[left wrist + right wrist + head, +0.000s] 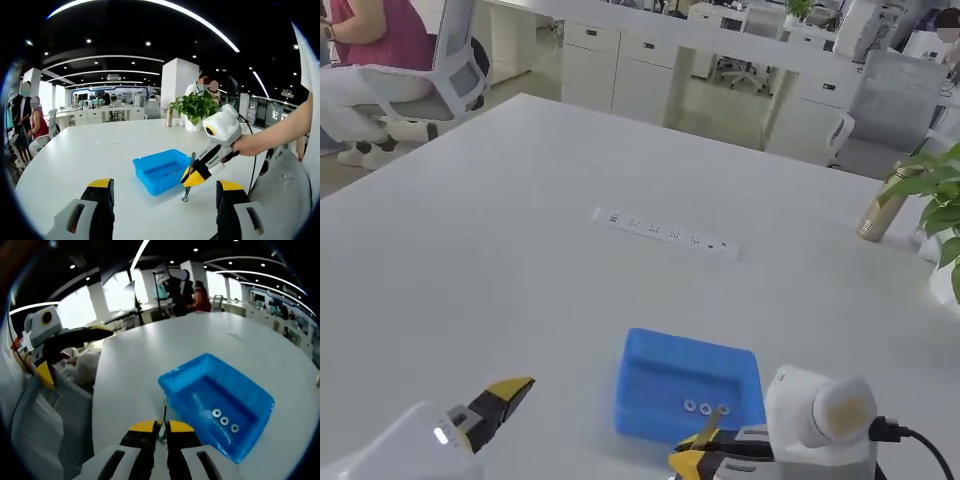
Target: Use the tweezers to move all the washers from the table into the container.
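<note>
Nearest the headset, at the bottom edge of the head view, I see both grippers over the white table [470,260]. Left gripper [510,392]: the jaws are spread wide with nothing between them. The left gripper view confirms this, showing them apart above the tabletop. Right gripper [698,450]: the jaws are pressed together on the tweezers [191,167], held by a hand [248,145]. The dark tweezer shaft slants down from the yellow jaw tips. Its point sits low, just beside the near corner of the blue container [650,375] and outside it. I cannot tell whether the point touches the table. Three washers [224,421] lie in a short row on the container floor, toward the side nearest the right gripper. Farther out, a white power strip [665,233] lies flat near the middle of the table. At the far right edge, a gold bottle [878,210] stands beside a leafy plant [940,190]. Beyond the table are white desks and office chairs, and a seated person in a pink top [380,35] at the far left.
</note>
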Available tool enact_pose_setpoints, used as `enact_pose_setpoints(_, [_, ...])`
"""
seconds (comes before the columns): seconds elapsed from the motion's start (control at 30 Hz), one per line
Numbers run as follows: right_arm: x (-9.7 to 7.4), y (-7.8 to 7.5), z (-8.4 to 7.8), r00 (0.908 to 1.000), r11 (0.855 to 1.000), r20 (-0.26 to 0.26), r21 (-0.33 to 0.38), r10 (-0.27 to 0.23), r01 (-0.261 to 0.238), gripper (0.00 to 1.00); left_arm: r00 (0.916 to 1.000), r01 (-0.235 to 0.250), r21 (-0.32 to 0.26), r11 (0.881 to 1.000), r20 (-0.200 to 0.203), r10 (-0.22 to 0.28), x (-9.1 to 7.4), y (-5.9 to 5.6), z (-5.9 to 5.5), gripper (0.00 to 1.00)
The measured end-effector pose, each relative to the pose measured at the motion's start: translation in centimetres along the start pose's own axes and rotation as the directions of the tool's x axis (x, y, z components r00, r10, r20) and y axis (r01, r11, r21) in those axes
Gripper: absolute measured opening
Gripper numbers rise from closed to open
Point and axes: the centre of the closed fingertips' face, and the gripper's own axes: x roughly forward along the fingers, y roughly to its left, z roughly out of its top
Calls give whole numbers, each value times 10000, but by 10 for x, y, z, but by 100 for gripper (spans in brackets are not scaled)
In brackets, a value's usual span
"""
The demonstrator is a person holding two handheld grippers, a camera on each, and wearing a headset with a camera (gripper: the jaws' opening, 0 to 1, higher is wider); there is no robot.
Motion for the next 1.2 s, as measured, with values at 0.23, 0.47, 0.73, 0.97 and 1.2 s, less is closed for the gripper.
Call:
enact_pose_setpoints(0.23, [2,-4,-1,10000,10000,28,76,2,-2,4,10000,29,-21,10000,5,-29,0,0,0,85])
enact_pose_setpoints(0.47, [1,-6,-3,9999,9998,88,207,-80,78,4,10000,41,-31,10000,-5,-41,0,-1,0,85])
enact_pose_setpoints(0.73, [2,-1,-5,10000,9997,-26,-234,75,-76,5,10000,34,-40,10000,25,-34,-1,0,0,85])
enact_pose_setpoints(0.97, [1,5,-6,9997,9980,-223,-620,131,-145,5,10000,-46,-68,10000,61,46,-1,2,1,85])
enact_pose_setpoints(1.2, [1,10,-9,9979,9806,-639,-1954,56,-180,4,9999,-72,-81,9999,102,72,-2,2,2,85])
